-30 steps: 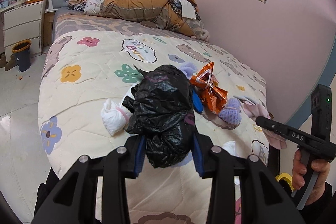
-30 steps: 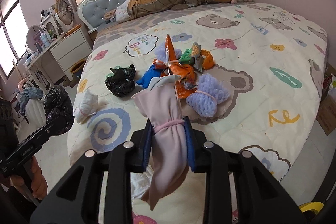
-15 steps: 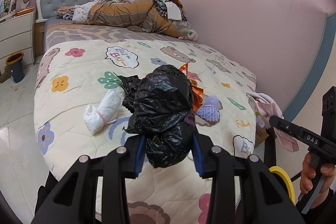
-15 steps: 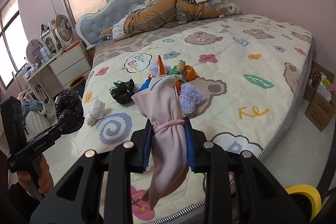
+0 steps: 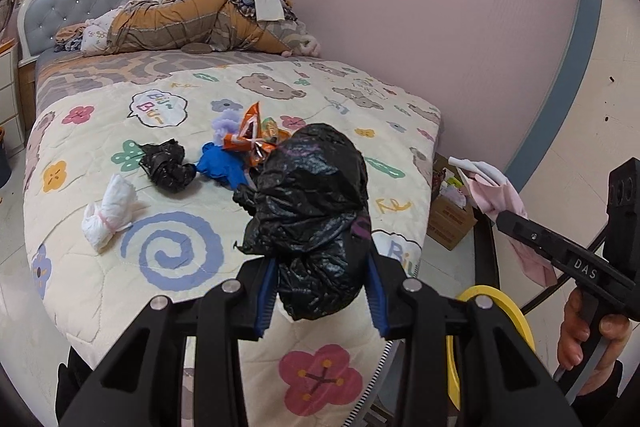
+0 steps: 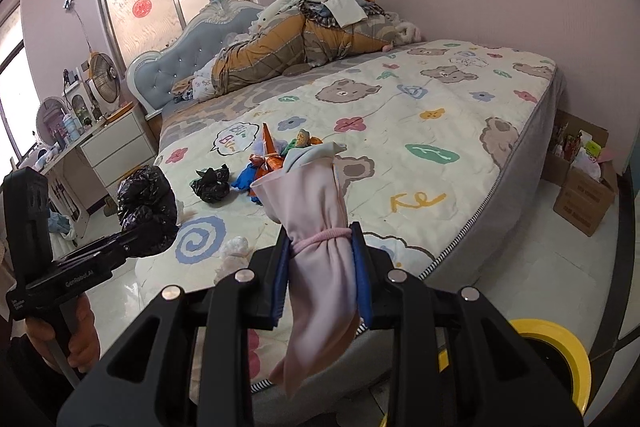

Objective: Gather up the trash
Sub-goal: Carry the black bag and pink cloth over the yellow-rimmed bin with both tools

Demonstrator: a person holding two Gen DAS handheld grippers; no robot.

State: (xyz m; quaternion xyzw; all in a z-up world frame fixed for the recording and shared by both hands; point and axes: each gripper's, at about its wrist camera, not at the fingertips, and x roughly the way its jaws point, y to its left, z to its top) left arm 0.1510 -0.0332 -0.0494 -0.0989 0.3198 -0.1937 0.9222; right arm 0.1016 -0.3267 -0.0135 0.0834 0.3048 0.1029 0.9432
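Note:
My left gripper [image 5: 320,291] is shut on a crumpled black plastic bag [image 5: 312,211], held off the foot of the bed. My right gripper [image 6: 322,275] is shut on a pink cloth bundle [image 6: 316,227] tied with a pink band; it also shows in the left wrist view as the pink bundle [image 5: 496,195] at right. On the quilt [image 5: 120,267] lie a small black bag [image 5: 166,167], a white tied bundle [image 5: 110,213], a blue bag [image 5: 222,167], orange wrappers [image 5: 250,137] and a purple bundle [image 5: 226,123]. The held black bag [image 6: 146,205] appears at left in the right wrist view.
A yellow-rimmed bin [image 6: 554,355] stands on the floor below the grippers, beside the bed's foot. Cardboard boxes [image 6: 584,193] sit by the pink wall. Folded bedding [image 5: 192,23] is heaped at the headboard. White drawers [image 6: 116,151] and a fan [image 6: 104,77] stand left of the bed.
Both grippers have drawn back and up from the bed, each still holding its bundle. The trash heap on the quilt looks farther away, and the yellow bin has come into view.

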